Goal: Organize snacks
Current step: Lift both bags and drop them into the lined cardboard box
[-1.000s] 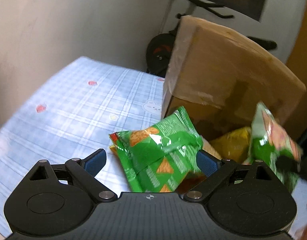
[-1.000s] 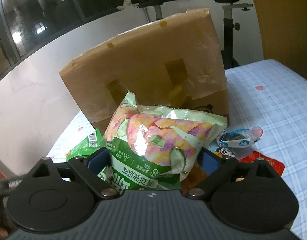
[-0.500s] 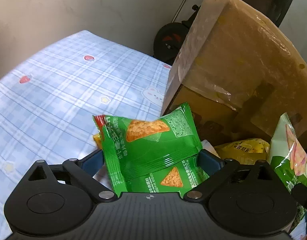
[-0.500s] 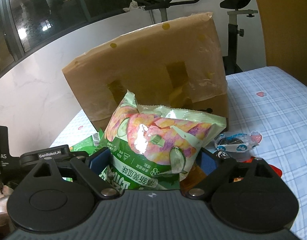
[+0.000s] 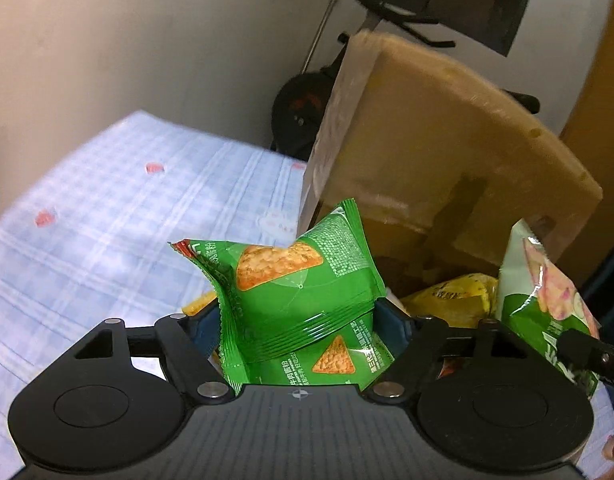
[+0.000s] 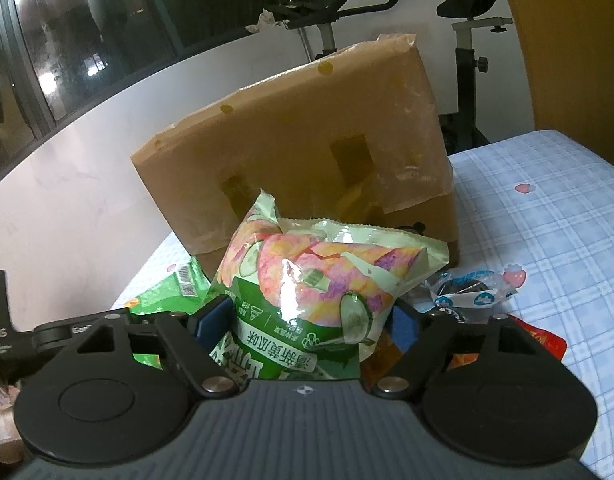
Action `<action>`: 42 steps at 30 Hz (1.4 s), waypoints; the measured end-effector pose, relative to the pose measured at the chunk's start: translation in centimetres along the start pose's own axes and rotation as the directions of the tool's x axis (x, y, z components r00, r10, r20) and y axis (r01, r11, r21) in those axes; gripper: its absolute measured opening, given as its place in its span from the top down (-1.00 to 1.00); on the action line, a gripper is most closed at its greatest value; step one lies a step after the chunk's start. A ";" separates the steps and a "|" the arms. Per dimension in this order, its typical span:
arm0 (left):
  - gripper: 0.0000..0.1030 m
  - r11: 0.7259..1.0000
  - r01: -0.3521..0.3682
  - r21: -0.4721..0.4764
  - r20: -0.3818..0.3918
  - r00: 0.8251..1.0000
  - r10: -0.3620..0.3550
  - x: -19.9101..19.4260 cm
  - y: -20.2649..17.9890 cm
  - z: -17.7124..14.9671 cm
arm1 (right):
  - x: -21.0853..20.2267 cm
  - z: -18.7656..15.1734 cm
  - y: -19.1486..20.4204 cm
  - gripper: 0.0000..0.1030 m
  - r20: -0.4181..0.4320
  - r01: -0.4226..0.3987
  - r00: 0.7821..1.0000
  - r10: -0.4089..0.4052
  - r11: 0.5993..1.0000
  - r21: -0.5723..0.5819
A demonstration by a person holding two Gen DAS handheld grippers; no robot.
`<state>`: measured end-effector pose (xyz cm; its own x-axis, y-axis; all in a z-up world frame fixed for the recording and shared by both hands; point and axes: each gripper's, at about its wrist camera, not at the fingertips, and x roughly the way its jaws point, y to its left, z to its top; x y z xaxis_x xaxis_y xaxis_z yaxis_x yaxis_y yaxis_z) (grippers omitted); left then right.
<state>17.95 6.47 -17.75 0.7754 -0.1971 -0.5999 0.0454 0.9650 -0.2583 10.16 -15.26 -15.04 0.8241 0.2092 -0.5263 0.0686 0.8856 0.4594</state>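
Note:
In the left wrist view a green bag of triangle chips (image 5: 291, 280) stands between my left gripper's (image 5: 299, 316) blue pads. The jaws are closing and the bag buckles at its waist where they press. My right gripper (image 6: 307, 316) is also closing, its pads pressing the sides of a light green cucumber chip bag (image 6: 327, 264), which crumples. That bag (image 5: 547, 300) shows at the right edge of the left view, beside a yellow bag (image 5: 451, 300). An open cardboard box (image 6: 307, 140) with its flap up stands just behind both bags.
A blue checked cloth (image 5: 107, 220) covers the surface. To the right of the cucumber bag lie a blue and white cookie packet (image 6: 467, 296) and a red packet (image 6: 543, 340). An exercise bike (image 6: 467, 60) stands behind the box, against the wall.
The left jaws have come in from wide apart and now pinch the green chip bag, which has buckled. The right jaws have narrowed on the cucumber bag, which has crumpled more.

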 end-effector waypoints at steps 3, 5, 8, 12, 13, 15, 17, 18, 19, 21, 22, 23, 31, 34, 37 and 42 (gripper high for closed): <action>-0.54 1.000 -0.001 0.024 0.028 1.000 0.000 -1.7 -0.5 0.4 | -0.6 0.3 0.1 -0.55 0.014 0.004 1.000 -0.004 1.000 0.006; -0.54 0.999 0.001 0.036 0.051 0.999 -0.002 -2.9 -0.7 0.9 | -1.0 0.5 0.1 -0.54 0.030 0.005 1.000 -0.005 1.000 0.007; -0.54 0.999 -0.010 0.050 0.079 0.997 0.006 -4.3 -1.1 1.5 | -1.9 1.0 0.2 -0.54 0.055 0.007 0.998 -0.007 1.000 0.006; -0.54 0.998 -0.010 0.064 0.119 0.993 0.002 -6.0 -1.1 2.4 | -3.0 1.8 0.2 -0.53 0.091 0.011 0.996 -0.012 1.000 0.005; -0.55 0.998 -0.010 0.070 0.130 0.991 0.001 -6.4 -1.4 2.6 | -3.4 2.0 0.3 -0.53 0.103 0.013 0.995 -0.013 1.000 0.002; -0.55 0.997 -0.007 0.082 0.149 0.989 -0.005 -7.0 -1.9 3.1 | -4.1 2.5 0.4 -0.53 0.126 0.017 0.992 -0.016 1.000 -0.006; -0.55 0.996 -0.007 0.094 0.166 0.986 -0.009 -7.8 -2.3 3.4 | -4.8 2.9 0.7 -0.53 0.155 0.022 0.988 -0.019 1.000 -0.019; -0.55 0.995 -0.009 0.102 0.179 0.984 -0.010 -8.3 -2.6 3.7 | -5.2 3.2 0.8 -0.53 0.171 0.023 0.985 -0.019 0.999 -0.025; -0.55 0.994 -0.010 0.110 0.190 0.982 -0.011 -8.8 -2.8 3.9 | -5.5 3.6 0.8 -0.53 0.184 0.023 0.983 -0.017 0.999 -0.029; -0.55 0.991 -0.014 0.133 0.219 0.976 -0.016 -9.7 -3.5 4.7 | -6.3 4.4 1.1 -0.53 0.216 0.025 0.976 -0.014 0.999 -0.048; -0.55 0.990 -0.015 0.144 0.235 0.972 -0.019 -10.1 -3.8 4.9 | -6.7 4.9 1.3 -0.53 0.233 0.029 0.972 -0.013 0.998 -0.064; -0.55 0.988 -0.015 0.151 0.249 0.968 -0.024 -10.5 -4.1 5.3 | -7.1 5.3 1.4 -0.53 0.249 0.031 0.968 -0.011 0.997 -0.077; -0.56 0.980 -0.009 0.200 0.331 0.942 -0.059 -11.7 -7.2 9.5 | -9.0 9.8 2.9 -0.53 0.360 0.049 0.933 0.017 0.983 -0.175; -0.56 0.974 -0.008 0.224 0.352 0.933 -0.074 -10.9 -8.9 11.2 | -8.5 11.8 3.6 -0.53 0.391 0.061 0.920 0.029 0.974 -0.218; -0.56 0.968 -0.024 0.249 0.365 0.928 -0.071 -9.4 -10.6 13.2 | -7.2 13.6 4.3 -0.53 0.415 0.089 0.909 0.032 0.959 -0.269; -0.56 0.968 -0.042 0.248 0.372 0.927 -0.055 -6.3 -12.7 16.0 | -3.8 16.9 4.8 -0.52 0.458 0.136 0.888 0.031 0.935 -0.328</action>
<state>22.57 -1.77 1.48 0.9503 -0.1717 -0.2598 0.1678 0.9851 -0.0372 16.86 -18.84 1.30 0.9918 0.0237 -0.1256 -0.0081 0.9923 0.1236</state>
